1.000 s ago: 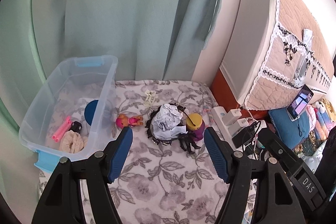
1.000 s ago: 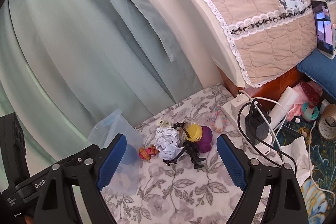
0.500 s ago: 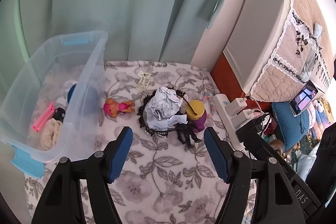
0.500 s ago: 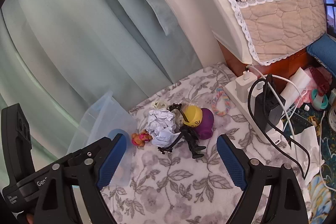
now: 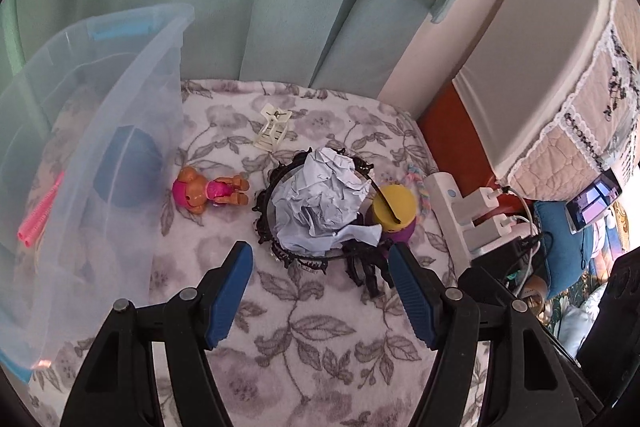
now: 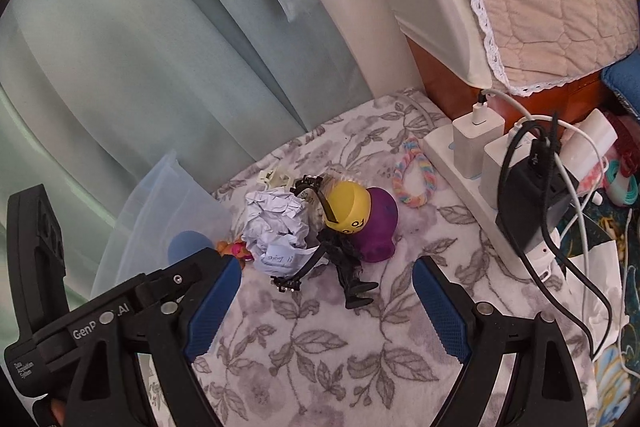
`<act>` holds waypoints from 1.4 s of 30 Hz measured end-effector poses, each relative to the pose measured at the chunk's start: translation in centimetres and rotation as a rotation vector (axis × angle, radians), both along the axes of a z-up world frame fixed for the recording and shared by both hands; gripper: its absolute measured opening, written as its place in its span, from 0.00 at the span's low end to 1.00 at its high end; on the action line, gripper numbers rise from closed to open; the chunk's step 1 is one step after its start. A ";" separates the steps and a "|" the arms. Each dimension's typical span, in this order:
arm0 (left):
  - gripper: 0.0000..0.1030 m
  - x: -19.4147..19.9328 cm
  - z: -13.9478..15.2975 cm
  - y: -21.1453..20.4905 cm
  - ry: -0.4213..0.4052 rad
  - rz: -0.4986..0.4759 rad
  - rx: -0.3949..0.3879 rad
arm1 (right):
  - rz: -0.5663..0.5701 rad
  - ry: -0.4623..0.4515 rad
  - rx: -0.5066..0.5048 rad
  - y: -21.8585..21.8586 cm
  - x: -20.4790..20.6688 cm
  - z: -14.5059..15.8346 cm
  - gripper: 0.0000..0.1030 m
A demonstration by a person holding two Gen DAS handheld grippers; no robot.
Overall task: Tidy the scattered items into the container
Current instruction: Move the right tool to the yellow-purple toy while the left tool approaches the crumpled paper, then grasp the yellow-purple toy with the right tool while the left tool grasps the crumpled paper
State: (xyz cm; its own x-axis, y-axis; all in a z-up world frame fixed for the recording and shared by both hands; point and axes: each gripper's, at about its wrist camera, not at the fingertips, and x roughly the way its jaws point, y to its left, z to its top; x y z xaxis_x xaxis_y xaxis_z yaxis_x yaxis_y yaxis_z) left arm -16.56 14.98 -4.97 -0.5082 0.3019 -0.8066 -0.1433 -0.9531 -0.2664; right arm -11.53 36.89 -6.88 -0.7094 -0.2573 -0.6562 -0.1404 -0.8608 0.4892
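Both hand-held grippers hang over a floral blanket (image 5: 304,331) with their blue pads spread wide and nothing between them. Just ahead of the left hand-held gripper (image 5: 320,259), almost between its tips, lies the crumpled paper (image 5: 320,199) resting on a black lacy headband (image 5: 267,215). A yellow-and-purple toy (image 5: 394,217) stands touching the paper's right side, with a black figure (image 5: 366,263) sprawled in front of it, close to the right pad. A pink-and-orange doll (image 5: 208,191) lies to the left, beside the wall of the clear container (image 5: 132,131), which already holds pink sticks (image 5: 38,215) and what seems a blue round thing, blurred through the plastic. The right hand-held gripper (image 6: 326,279) faces the same heap; a pastel braided ring (image 6: 412,181) lies beyond, near a white power strip (image 6: 448,155).
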 end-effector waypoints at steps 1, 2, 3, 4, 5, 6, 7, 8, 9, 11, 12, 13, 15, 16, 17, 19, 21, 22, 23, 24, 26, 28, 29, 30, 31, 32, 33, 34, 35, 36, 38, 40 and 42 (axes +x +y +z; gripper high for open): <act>0.69 -0.4 -0.3 0.0 -0.006 0.003 0.001 | -0.002 -0.004 0.001 0.0 -0.3 -0.1 0.87; 0.69 -0.8 -0.6 0.0 -0.012 0.005 0.004 | -0.002 -0.008 0.003 0.0 -0.7 -0.3 0.87; 0.69 -1.2 -0.9 0.1 -0.017 0.005 0.006 | -0.001 -0.011 0.004 0.0 -1.0 -0.5 0.87; 0.69 -1.5 -1.1 0.0 -0.021 0.004 0.007 | -0.001 -0.015 0.004 0.0 -1.3 -0.7 0.87; 0.69 -1.8 -1.4 0.1 -0.023 0.004 0.008 | -0.001 -0.021 0.002 0.0 -1.7 -1.0 0.87; 0.69 -2.1 -1.6 0.2 -0.026 0.004 0.010 | -0.003 -0.025 0.001 0.0 -2.0 -1.2 0.87; 0.69 -2.4 -1.9 0.3 -0.030 0.005 0.011 | -0.006 -0.030 -0.001 0.0 -2.2 -1.5 0.87; 0.69 -2.8 -2.2 0.3 -0.036 0.004 0.014 | -0.010 -0.035 -0.005 0.1 -2.5 -1.8 0.87; 0.69 -3.0 -2.4 0.4 -0.040 0.004 0.017 | -0.014 -0.040 -0.011 0.2 -2.7 -2.0 0.87; 0.69 -3.7 -3.0 0.5 -0.046 0.002 0.022 | -0.021 -0.044 -0.018 0.3 -3.2 -2.4 0.87; 0.69 -4.1 -3.2 0.6 -0.049 0.000 0.025 | -0.029 -0.044 -0.024 0.4 -3.5 -2.6 0.87; 0.69 -4.3 -3.4 0.7 -0.050 -0.001 0.026 | -0.036 -0.042 -0.030 0.5 -3.6 -2.7 0.87; 0.69 -5.0 -3.8 0.8 -0.055 -0.004 0.030 | -0.054 -0.040 -0.041 0.8 -4.0 -3.0 0.86; 0.69 -5.3 -4.0 0.9 -0.056 -0.006 0.033 | -0.067 -0.041 -0.047 1.0 -4.2 -3.1 0.86; 0.69 -5.5 -4.1 1.0 -0.058 -0.008 0.034 | -0.080 -0.040 -0.054 1.2 -4.4 -3.3 0.85; 0.69 -6.0 -4.5 1.3 -0.058 -0.014 0.033 | -0.103 -0.039 -0.068 1.5 -4.9 -3.5 0.84; 0.69 -6.4 -4.8 1.6 -0.060 -0.019 0.036 | -0.123 -0.042 -0.075 1.6 -5.4 -3.8 0.83; 0.69 -6.6 -5.0 1.7 -0.061 -0.020 0.035 | -0.130 -0.045 -0.077 1.7 -5.7 -4.0 0.82; 0.69 -6.8 -5.1 1.8 -0.063 -0.024 0.033 | -0.137 -0.048 -0.080 1.7 -6.0 -4.2 0.82; 0.69 -6.9 -5.4 1.9 -0.064 -0.027 0.034 | -0.142 -0.048 -0.083 1.7 -6.2 -4.3 0.82; 0.69 -7.2 -5.8 1.9 -0.070 -0.027 0.033 | -0.152 -0.053 -0.091 1.8 -6.6 -4.7 0.82; 0.68 -7.5 -6.1 1.8 -0.075 -0.024 0.036 | -0.157 -0.059 -0.094 1.8 -7.1 -5.1 0.82; 0.68 -7.6 -6.3 1.8 -0.078 -0.024 0.038 | -0.157 -0.061 -0.097 1.8 -7.3 -5.3 0.82; 0.68 -7.6 -6.4 1.7 -0.079 -0.024 0.041 | -0.158 -0.064 -0.100 1.9 -7.4 -5.5 0.82; 0.68 -7.7 -6.6 1.7 -0.079 -0.024 0.042 | -0.158 -0.066 -0.104 1.9 -7.6 -5.8 0.82; 0.68 -7.8 -6.7 1.7 -0.078 -0.024 0.044 | -0.158 -0.069 -0.112 2.0 -7.7 -6.0 0.82; 0.68 -7.9 -6.8 1.6 -0.079 -0.024 0.046 | -0.157 -0.071 -0.120 2.1 -7.9 -6.2 0.81; 0.68 -8.0 -7.0 1.6 -0.081 -0.025 0.051 | -0.157 -0.073 -0.128 2.1 -8.0 -6.4 0.81; 0.68 -8.0 -7.1 1.6 -0.083 -0.026 0.056 | -0.157 -0.074 -0.132 2.1 -8.2 -6.6 0.81; 0.68 -8.1 -7.3 1.5 -0.086 -0.026 0.061 | -0.155 -0.074 -0.135 2.1 -8.3 -6.7 0.81; 0.68 -8.2 -7.5 1.5 -0.088 -0.029 0.070 | -0.150 -0.071 -0.143 2.0 -8.7 -6.9 0.81; 0.68 -8.3 -7.7 1.5 -0.083 -0.036 0.074 | -0.147 -0.068 -0.150 2.1 -9.0 -7.2 0.81; 0.68 -8.5 -7.8 1.6 -0.074 -0.040 0.071 | -0.146 -0.067 -0.154 2.0 -9.2 -7.4 0.81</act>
